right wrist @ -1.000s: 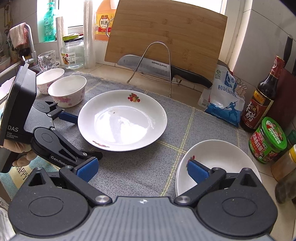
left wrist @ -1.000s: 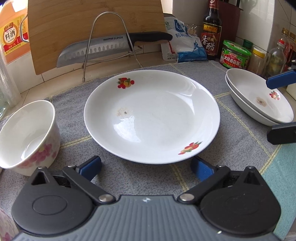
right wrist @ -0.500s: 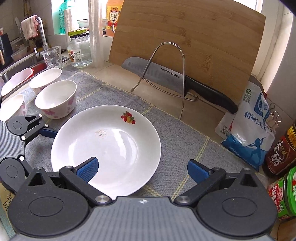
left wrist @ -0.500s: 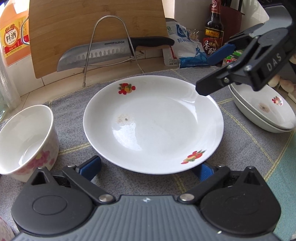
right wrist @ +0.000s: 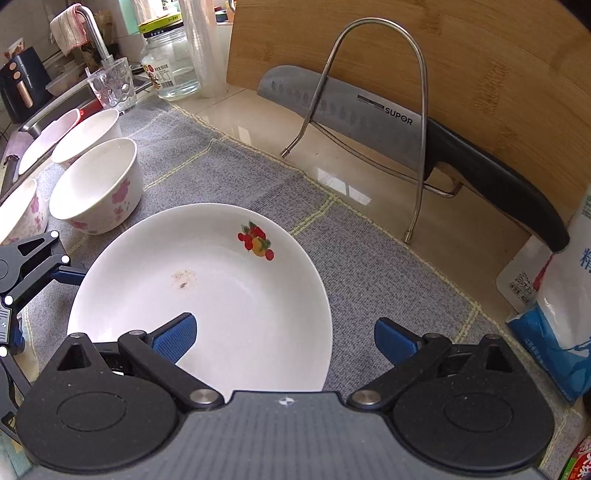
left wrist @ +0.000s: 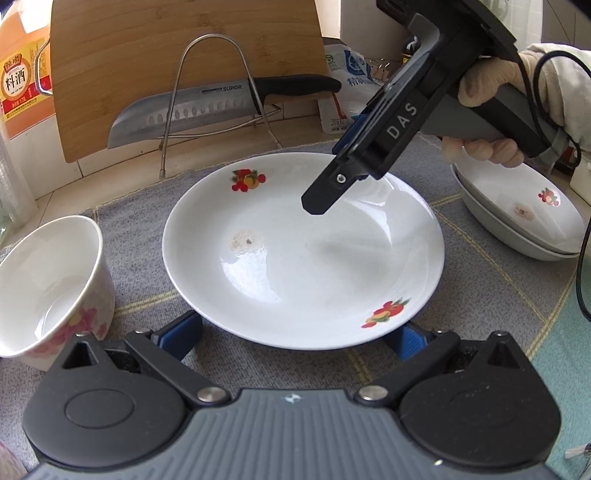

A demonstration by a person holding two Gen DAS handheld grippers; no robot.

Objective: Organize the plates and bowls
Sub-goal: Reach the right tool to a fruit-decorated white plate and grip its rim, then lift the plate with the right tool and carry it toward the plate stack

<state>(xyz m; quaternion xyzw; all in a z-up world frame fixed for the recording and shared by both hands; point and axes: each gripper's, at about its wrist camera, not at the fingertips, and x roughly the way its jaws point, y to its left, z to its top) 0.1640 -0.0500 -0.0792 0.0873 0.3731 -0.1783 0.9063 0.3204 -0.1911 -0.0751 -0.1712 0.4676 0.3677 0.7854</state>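
A white plate with fruit prints [left wrist: 303, 251] lies on the grey mat, and it also shows in the right wrist view [right wrist: 207, 295]. My left gripper [left wrist: 295, 338] is open, its fingers on either side of the plate's near rim. My right gripper [right wrist: 284, 338] is open above the plate's right rim; one finger is over the plate, the other over the mat. It shows from the side in the left wrist view [left wrist: 373, 155]. Two stacked plates [left wrist: 517, 210] lie at the right. A floral bowl [left wrist: 48, 284] stands left of the plate, with more bowls [right wrist: 88, 136] behind it.
A knife [right wrist: 388, 125] rests on a wire rack [right wrist: 369, 122] before a wooden cutting board [right wrist: 443, 62]. A salt bag [right wrist: 554, 295] is at the right. A glass [right wrist: 114, 85], a jar [right wrist: 170, 62] and a sink tap [right wrist: 92, 29] are at the far left.
My right gripper has moved left from the stacked plates to over the fruit plate's right rim. My left gripper has moved slightly forward around the plate's near rim.
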